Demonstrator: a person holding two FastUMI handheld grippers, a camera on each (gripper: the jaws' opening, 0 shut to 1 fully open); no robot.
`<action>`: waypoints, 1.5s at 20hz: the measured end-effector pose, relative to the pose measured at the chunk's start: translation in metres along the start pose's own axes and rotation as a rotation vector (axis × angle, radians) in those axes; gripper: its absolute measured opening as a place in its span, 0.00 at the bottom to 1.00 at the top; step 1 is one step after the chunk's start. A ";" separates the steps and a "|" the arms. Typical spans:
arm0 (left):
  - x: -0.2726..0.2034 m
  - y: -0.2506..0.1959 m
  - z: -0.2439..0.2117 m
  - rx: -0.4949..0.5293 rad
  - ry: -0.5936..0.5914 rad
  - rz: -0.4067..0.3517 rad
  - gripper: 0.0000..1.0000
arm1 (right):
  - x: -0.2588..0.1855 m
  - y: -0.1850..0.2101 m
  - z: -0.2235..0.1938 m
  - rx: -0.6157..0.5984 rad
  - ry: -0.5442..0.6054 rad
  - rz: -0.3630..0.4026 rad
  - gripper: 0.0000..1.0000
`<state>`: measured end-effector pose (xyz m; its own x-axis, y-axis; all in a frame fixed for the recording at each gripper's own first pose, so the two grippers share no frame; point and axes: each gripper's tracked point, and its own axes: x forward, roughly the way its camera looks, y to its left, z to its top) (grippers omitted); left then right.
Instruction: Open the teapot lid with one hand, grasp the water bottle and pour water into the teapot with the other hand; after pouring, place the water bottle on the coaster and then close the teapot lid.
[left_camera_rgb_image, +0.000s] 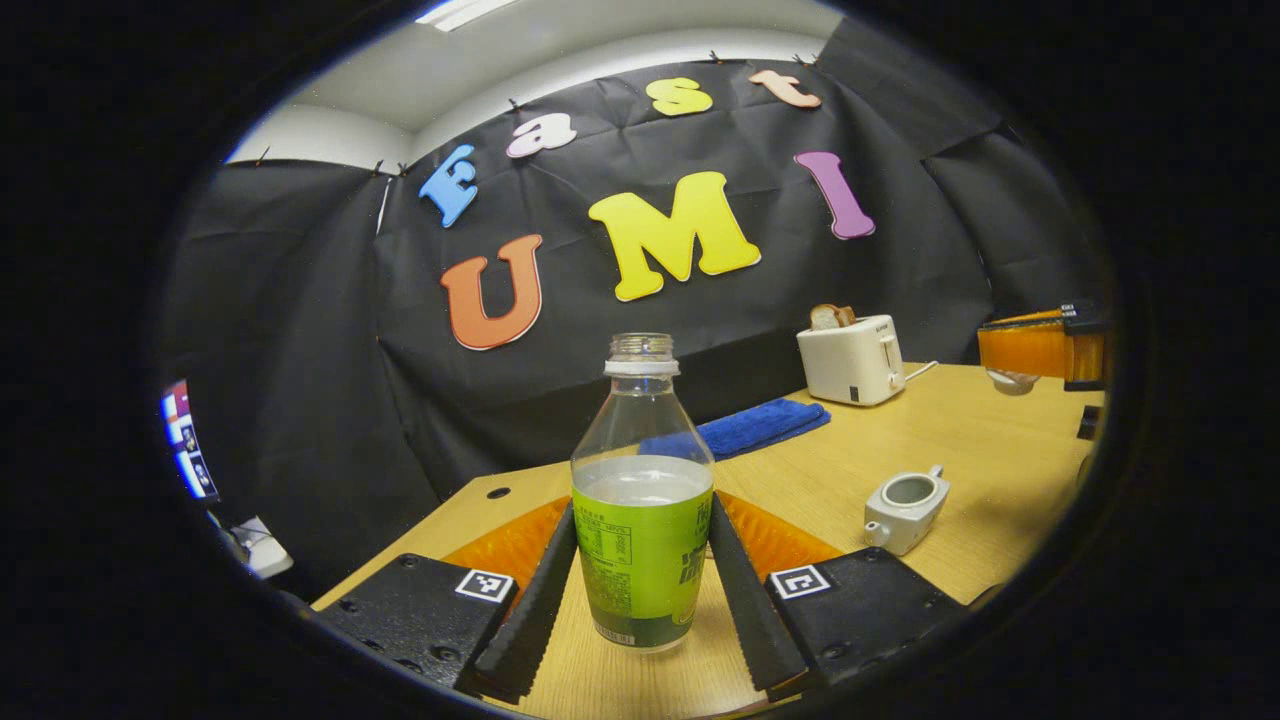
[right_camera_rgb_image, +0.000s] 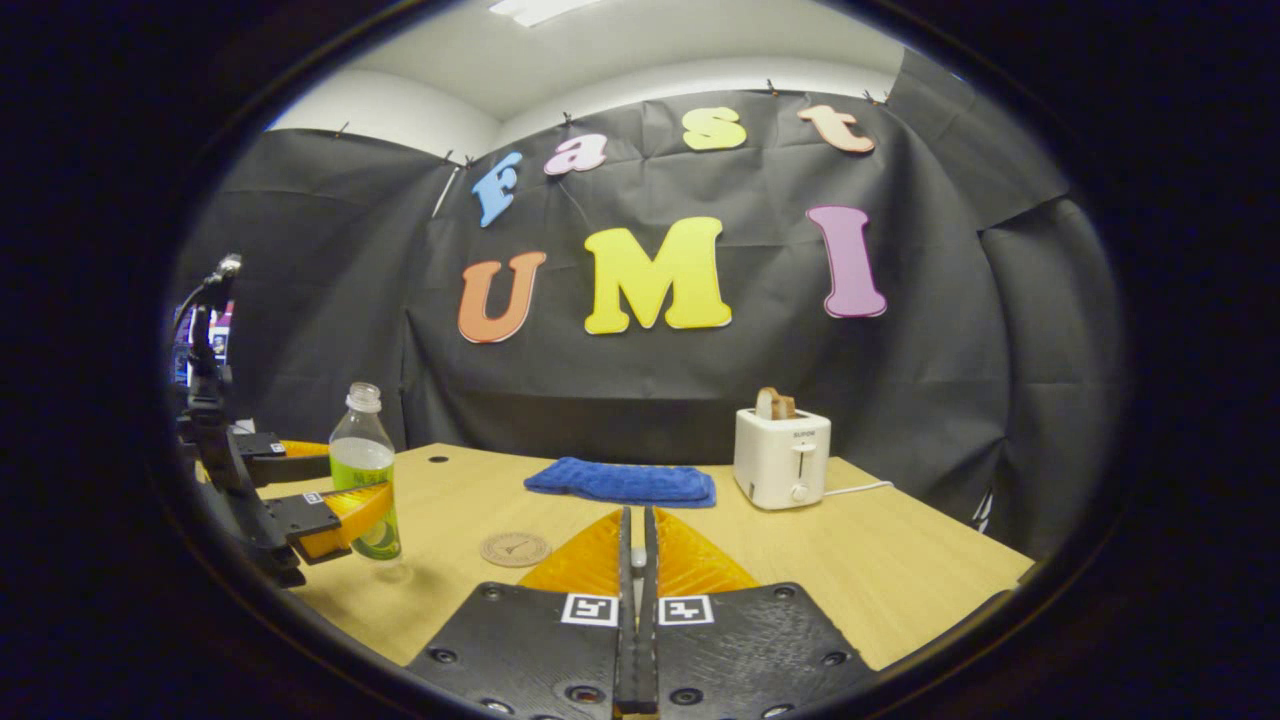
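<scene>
An uncapped water bottle (left_camera_rgb_image: 640, 540) with a green label stands on the wooden table (left_camera_rgb_image: 960, 440), about half full. My left gripper (left_camera_rgb_image: 643, 505) has a finger pressed on each side of its label; from the right gripper view the same gripper (right_camera_rgb_image: 345, 490) clasps the bottle (right_camera_rgb_image: 362, 470) at the table's left. A small white teapot (left_camera_rgb_image: 905, 510) sits open to the right of the bottle. My right gripper (right_camera_rgb_image: 637, 515) is shut on the white teapot lid (right_camera_rgb_image: 637, 556). It hangs high over the table's far right (left_camera_rgb_image: 1040, 350), the lid (left_camera_rgb_image: 1010, 381) beneath it. A round coaster (right_camera_rgb_image: 515, 548) lies near the bottle.
A white toaster (right_camera_rgb_image: 780, 455) with bread in it stands at the back, its cord trailing right. A folded blue cloth (right_camera_rgb_image: 625, 482) lies to its left. There is a small hole (right_camera_rgb_image: 437, 460) in the tabletop near the back left. The table's edge runs close on the left.
</scene>
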<state>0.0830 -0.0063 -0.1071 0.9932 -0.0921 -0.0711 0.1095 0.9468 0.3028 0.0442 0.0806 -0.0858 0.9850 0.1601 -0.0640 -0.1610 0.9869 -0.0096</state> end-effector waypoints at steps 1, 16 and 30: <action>-0.001 0.000 0.001 0.036 0.004 0.007 0.78 | 0.000 -0.003 0.000 -0.001 0.004 -0.006 0.00; 0.011 -0.046 -0.032 0.677 0.202 -0.036 0.77 | -0.012 -0.048 0.016 -0.039 0.042 -0.044 0.00; 0.000 -0.071 -0.009 1.220 0.240 -0.068 0.77 | -0.024 -0.108 0.037 -0.029 0.004 -0.157 0.00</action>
<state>0.0747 -0.0708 -0.1371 0.9658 0.0505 -0.2542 0.2532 0.0259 0.9671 0.0403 -0.0286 -0.0461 0.9980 0.0036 -0.0638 -0.0067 0.9988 -0.0485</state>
